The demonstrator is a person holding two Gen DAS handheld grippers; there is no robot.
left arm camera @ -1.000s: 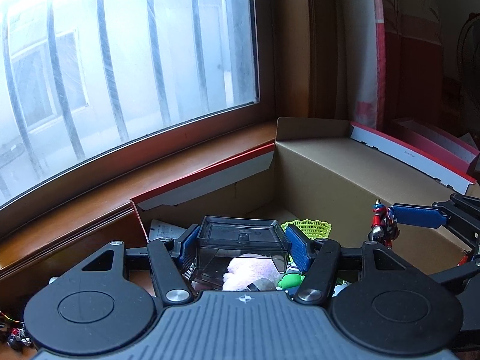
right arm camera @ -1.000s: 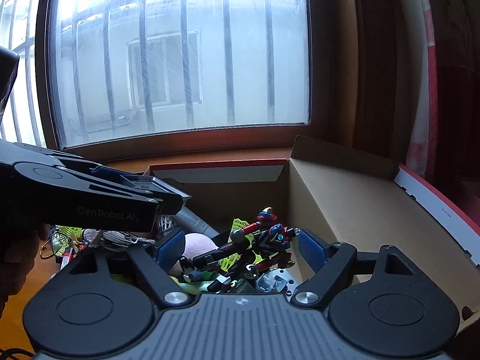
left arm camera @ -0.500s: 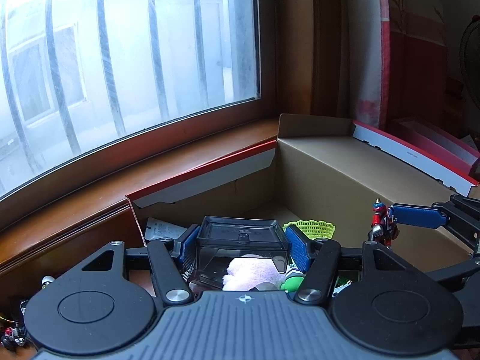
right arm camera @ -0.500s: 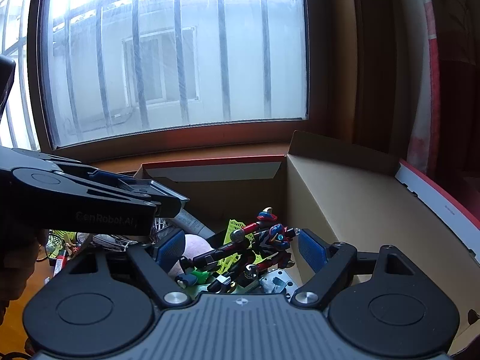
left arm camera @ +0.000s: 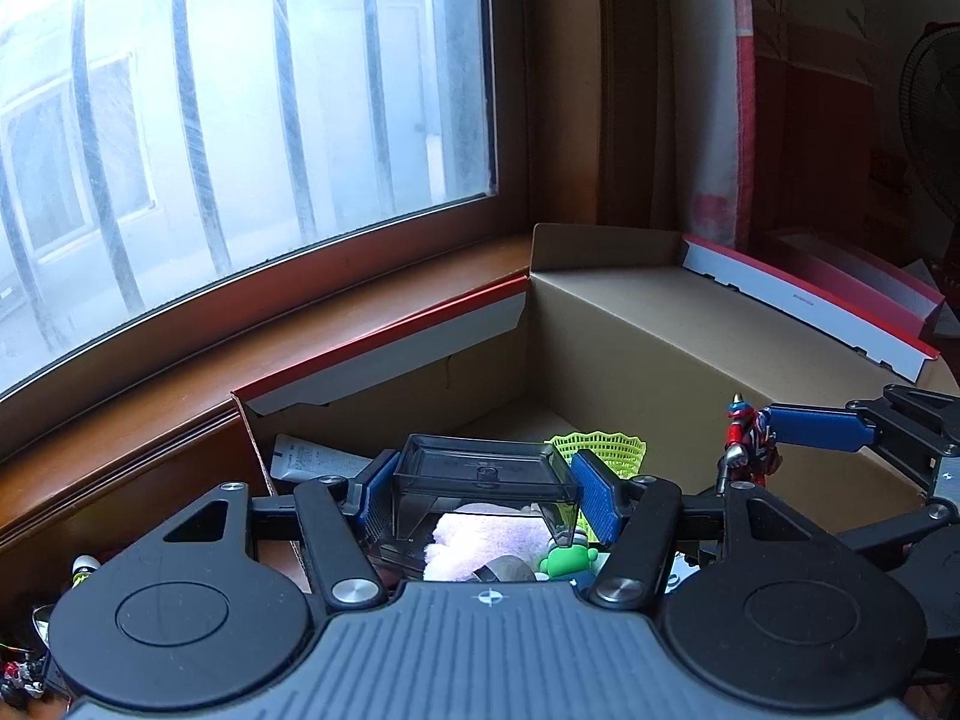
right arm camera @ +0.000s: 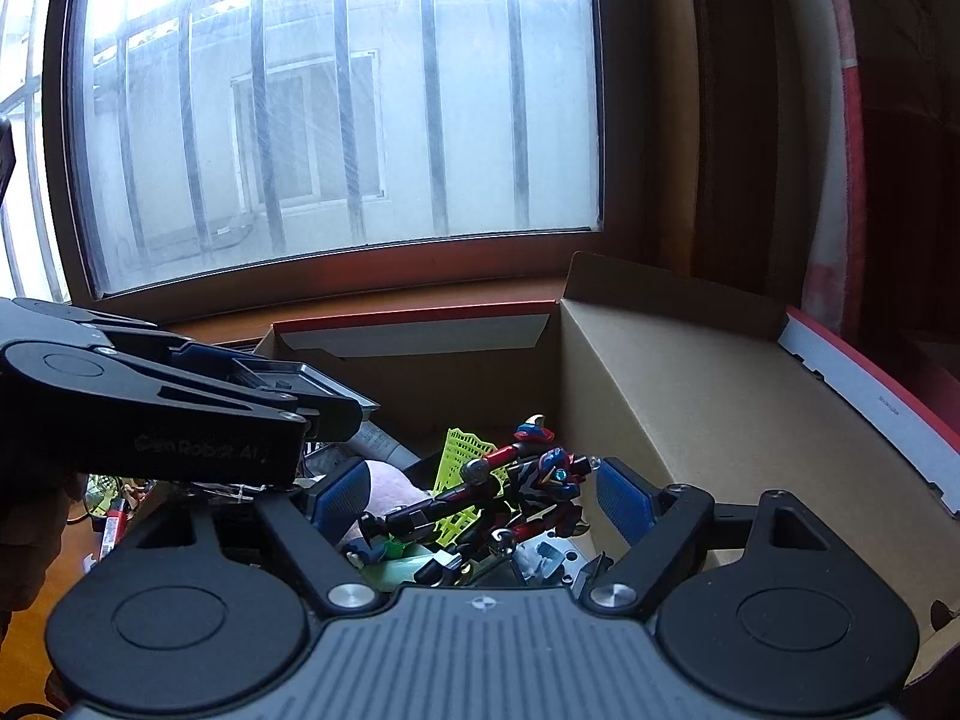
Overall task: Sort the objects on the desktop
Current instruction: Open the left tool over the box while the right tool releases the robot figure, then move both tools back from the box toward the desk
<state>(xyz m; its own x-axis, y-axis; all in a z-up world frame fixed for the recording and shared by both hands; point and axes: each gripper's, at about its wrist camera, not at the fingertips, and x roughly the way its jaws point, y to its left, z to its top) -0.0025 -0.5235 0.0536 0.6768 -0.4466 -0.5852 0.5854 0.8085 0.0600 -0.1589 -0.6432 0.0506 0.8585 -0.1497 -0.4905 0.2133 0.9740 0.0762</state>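
Note:
My left gripper point(left arm camera: 485, 495) is shut on a dark clear plastic box point(left arm camera: 483, 483) and holds it over the open cardboard box point(left arm camera: 648, 330). My right gripper point(right arm camera: 483, 495) holds a red, blue and black action figure point(right arm camera: 516, 495) between its blue pads over the same box; contact with the pads is hard to see. The figure also shows in the left wrist view point(left arm camera: 744, 444) beside a blue pad. The left gripper appears at the left of the right wrist view point(right arm camera: 180, 414).
Inside the box lie a pink plush point(left arm camera: 480, 543), a green toy point(left arm camera: 570, 561), a yellow-green mesh piece point(left arm camera: 600, 447) and a white paper pack point(left arm camera: 312, 459). A wooden window sill point(left arm camera: 270, 354) runs behind. Small items point(right arm camera: 111, 504) lie on the desk at left.
Both grippers have shifted slightly over the box, which sits a little more to the right in the left wrist view. Their holds are unchanged.

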